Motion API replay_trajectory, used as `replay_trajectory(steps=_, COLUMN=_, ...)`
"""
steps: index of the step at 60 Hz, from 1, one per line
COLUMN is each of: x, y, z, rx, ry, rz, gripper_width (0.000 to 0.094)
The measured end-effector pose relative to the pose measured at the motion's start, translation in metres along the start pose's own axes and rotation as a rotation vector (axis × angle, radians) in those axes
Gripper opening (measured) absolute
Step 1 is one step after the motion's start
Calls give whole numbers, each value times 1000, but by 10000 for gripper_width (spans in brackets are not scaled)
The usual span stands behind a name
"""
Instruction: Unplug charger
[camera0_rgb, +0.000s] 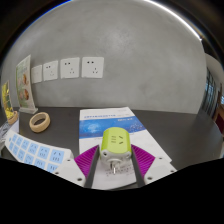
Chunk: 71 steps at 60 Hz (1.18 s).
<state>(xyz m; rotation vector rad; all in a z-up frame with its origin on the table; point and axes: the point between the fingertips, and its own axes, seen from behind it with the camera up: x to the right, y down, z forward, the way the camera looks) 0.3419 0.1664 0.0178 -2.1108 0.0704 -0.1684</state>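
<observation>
A yellow-green charger (113, 147) with a white plug face and metal prongs pointing toward me is held between the fingers of my gripper (113, 163). Both purple pads (88, 160) press against its sides, so the gripper is shut on it. The charger hangs above the dark table, well away from the wall. On the grey wall beyond it are several white sockets (93, 68), and nothing is plugged into them.
A roll of tape (39, 121) lies on the dark table to the left. A blue-and-white leaflet (115, 122) lies under the charger, and another printed sheet (30, 151) lies at front left. A small box (22, 85) leans by the wall.
</observation>
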Motion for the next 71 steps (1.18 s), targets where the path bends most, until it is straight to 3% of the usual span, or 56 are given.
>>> replay_trajectory(steps=2, x=1, y=5, z=-8, rx=-14, ry=14, rz=5, gripper_width=811)
replay_trajectory(steps=5, x=2, y=10, z=-28, rx=-28, ry=40, rz=18, gripper_width=877)
replay_trajectory(steps=6, x=0, y=10, z=-36, rx=-21, ry=42, rz=24, gripper_width=825)
replay_trajectory(steps=25, x=-53, y=54, z=-229, rx=70, ry=3, rz=-5, gripper_width=849)
replay_trajectory(steps=39, x=-70, y=105, z=-315, rx=71, ry=-76, rz=1, gripper_width=847)
replay_trajectory(steps=50, x=-30, y=121, z=-345, rx=108, ry=-99, rz=3, gripper_width=846)
replay_trajectory(steps=60, x=25, y=149, z=-342, rx=69, ry=-46, rz=-118, gripper_width=844)
replay_trajectory(steps=71, x=39, y=162, z=-317, rx=18, ry=-83, rz=-116, gripper_width=844)
